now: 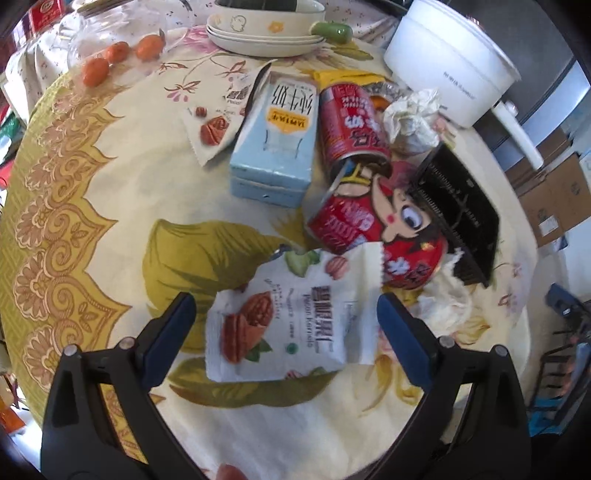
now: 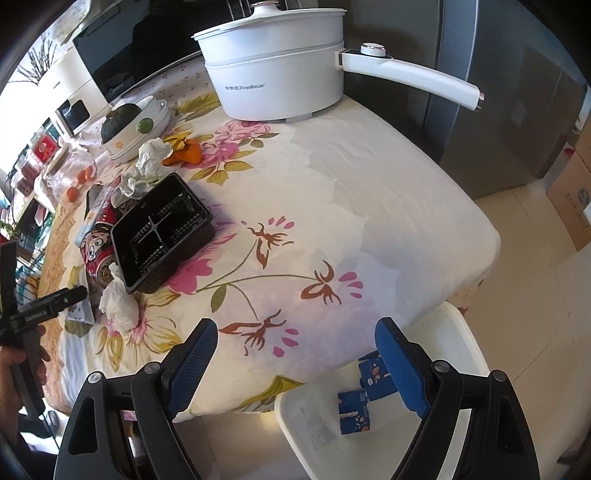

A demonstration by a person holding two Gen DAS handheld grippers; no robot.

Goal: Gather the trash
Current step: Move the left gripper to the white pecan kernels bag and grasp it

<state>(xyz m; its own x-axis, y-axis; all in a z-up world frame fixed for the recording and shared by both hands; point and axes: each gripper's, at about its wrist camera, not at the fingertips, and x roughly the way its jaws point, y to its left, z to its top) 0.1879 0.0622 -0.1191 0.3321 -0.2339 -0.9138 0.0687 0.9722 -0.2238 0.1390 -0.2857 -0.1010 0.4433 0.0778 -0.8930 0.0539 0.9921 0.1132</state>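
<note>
My left gripper is open, its jaws either side of a white pecan snack packet lying on the floral tablecloth. Beyond it lie two red cans, a light blue milk carton, a torn snack wrapper, a black plastic tray and crumpled tissues. My right gripper is open and empty above the table's near corner, over a white bin holding blue cartons. The black tray, a can and tissue show left.
A white electric pot with a long handle stands at the table's far side. Stacked bowls, small oranges and a glass jar sit at the far edge. Cardboard boxes stand on the floor.
</note>
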